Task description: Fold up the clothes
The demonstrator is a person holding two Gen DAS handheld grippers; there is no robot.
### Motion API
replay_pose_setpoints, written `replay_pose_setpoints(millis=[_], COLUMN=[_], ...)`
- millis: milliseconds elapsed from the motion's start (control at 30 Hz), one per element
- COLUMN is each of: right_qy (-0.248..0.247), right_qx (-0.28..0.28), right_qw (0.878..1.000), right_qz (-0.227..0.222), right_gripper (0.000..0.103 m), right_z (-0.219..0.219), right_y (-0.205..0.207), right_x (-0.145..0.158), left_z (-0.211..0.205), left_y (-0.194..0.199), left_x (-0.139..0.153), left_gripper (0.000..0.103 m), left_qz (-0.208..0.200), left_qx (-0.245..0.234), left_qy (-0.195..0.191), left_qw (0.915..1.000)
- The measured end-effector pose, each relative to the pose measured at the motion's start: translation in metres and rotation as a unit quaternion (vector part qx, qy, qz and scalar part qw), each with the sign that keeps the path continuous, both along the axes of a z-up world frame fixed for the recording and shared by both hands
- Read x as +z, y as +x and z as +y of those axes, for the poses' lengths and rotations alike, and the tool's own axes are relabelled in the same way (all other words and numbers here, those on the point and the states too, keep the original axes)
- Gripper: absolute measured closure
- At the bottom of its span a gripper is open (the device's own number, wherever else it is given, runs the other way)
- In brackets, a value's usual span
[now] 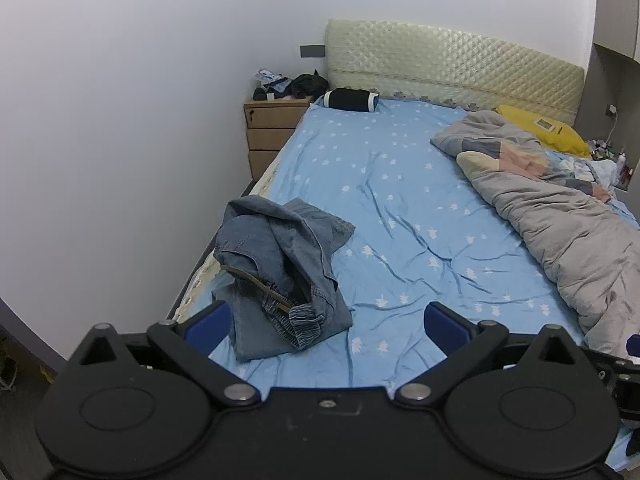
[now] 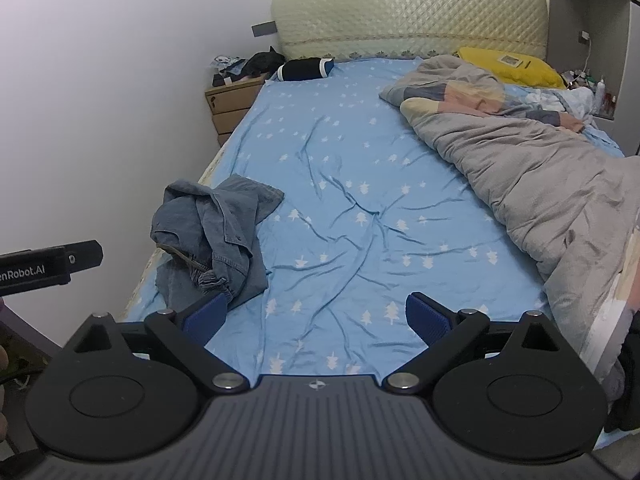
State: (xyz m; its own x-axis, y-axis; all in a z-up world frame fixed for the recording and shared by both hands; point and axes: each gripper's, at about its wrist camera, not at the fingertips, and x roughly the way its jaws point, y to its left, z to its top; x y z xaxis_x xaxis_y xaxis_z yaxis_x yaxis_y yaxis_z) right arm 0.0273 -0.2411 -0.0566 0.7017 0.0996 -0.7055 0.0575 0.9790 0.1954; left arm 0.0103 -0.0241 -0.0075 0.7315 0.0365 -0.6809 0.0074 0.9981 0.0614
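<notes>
Denim clothes lie in a crumpled heap near the left edge of the bed, on the blue star-print sheet, seen from the left wrist camera. A brown cord or belt crosses the heap, though the blur makes it hard to say which. The left tongs stand wide apart with nothing between them, the left blue pad just in front of the heap's near edge. A grey quilt runs along the right side of the bed, with a yellow pillow at its head and a black roll cushion by the padded headboard. A wooden nightstand stands beside the bed.

From the right wrist camera, the same clothes sit at the bed's left edge, left of the right tongs, which are also spread apart and empty above the bare sheet. The quilt lies to the right.
</notes>
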Motion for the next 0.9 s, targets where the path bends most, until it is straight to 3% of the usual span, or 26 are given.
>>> replay_pose_setpoints(millis=[467,700,900], right_qy=[0.021,0.025,0.044], right_qx=[0.024,0.086,0.124], right_qw=[0.999,0.996,0.991], right_qz=[-0.027,-0.022,0.004], right_gripper=[0.007,0.007,0.007], right_z=[-0.028,-0.023,0.011], right_y=[0.004,0.041,0.086], right_x=[-0.011,-0.018,-0.032], left_z=[-0.012,0.011,0.054], left_y=[0.001,-0.001,0.020], left_x=[-0.013,-0.023,-0.035], left_gripper=[0.000,0.000,0.000], left_qz=[0.014,0.033,0.040], left_qx=[0.065,0.106,0.128], left_qy=[0.015,0.029,0.023], left_qw=[0.9977,0.9934,0.9907])
